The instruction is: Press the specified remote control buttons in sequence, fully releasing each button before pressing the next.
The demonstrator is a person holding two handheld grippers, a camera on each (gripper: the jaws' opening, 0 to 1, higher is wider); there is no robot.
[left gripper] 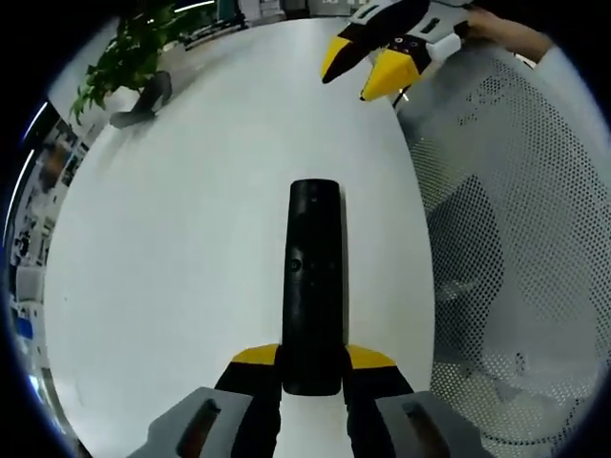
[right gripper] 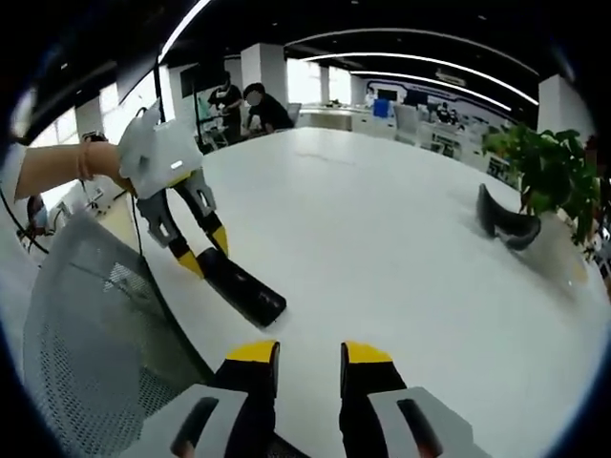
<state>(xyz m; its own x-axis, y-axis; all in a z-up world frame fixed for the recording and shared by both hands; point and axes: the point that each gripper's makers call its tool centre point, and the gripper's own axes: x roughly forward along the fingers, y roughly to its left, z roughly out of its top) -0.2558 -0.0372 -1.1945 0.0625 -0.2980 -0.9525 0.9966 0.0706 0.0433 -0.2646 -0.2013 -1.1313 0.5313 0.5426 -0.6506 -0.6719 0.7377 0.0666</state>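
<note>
Risk: the left gripper [left gripper: 312,372] clamps only the near end of the remote control [left gripper: 314,286], so a press from the right gripper [right gripper: 309,367], jaws parted and empty, could lever it loose or slide it on the white table [left gripper: 191,239]. The remote is black, slim, glossy, pointing toward 12 o'clock in the left gripper view, with a mesh chair [left gripper: 516,239] at 3 o'clock.

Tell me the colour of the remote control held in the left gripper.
Black all over; the remote control shows best in the left gripper view, clamped between the left gripper tips.
</note>
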